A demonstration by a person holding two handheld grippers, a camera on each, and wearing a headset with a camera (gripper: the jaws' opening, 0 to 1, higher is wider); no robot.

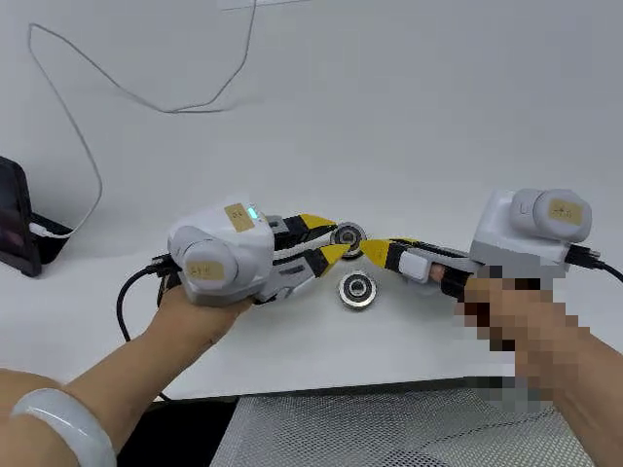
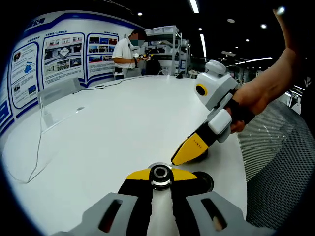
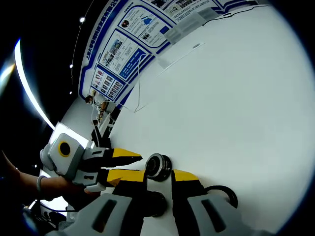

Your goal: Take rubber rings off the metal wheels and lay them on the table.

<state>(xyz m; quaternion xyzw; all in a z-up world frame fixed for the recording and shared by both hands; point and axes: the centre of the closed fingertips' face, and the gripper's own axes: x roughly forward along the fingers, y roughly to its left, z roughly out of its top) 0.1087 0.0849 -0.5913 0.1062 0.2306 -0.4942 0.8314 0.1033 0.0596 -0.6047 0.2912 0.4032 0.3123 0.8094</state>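
head view: the left tongs point(image 1: 336, 237), yellow-tipped and held in the person's left hand, point right and are closed on a silver round metal wheel point(image 1: 348, 234) with a dark rim, held just above the white surface point(image 1: 438, 146). the right tongs point(image 1: 375, 251) come in from the right, their yellow tips just beside that wheel. a second metal wheel point(image 1: 357, 289) of the same kind lies flat on the surface near the person, just below the two sets of tips. a thin white cable point(image 1: 88, 146) trails over the far left of the surface.

left gripper view: the left tongs point(image 2: 161, 178) clamp the silver round metal wheel point(image 2: 161, 172) between their yellow tips. the right tongs point(image 2: 181, 156) slant down from the right, with their point at the wheel's edge.

right gripper view: the right tongs point(image 3: 157, 177) stand a narrow gap apart. the silver round metal wheel point(image 3: 157, 165) sits right at their tips, and i cannot tell whether they touch it. the left tongs point(image 3: 134, 160) reach it from the left. a dark ring-shaped thing point(image 3: 222, 194) lies on the surface just right of the right tongs.
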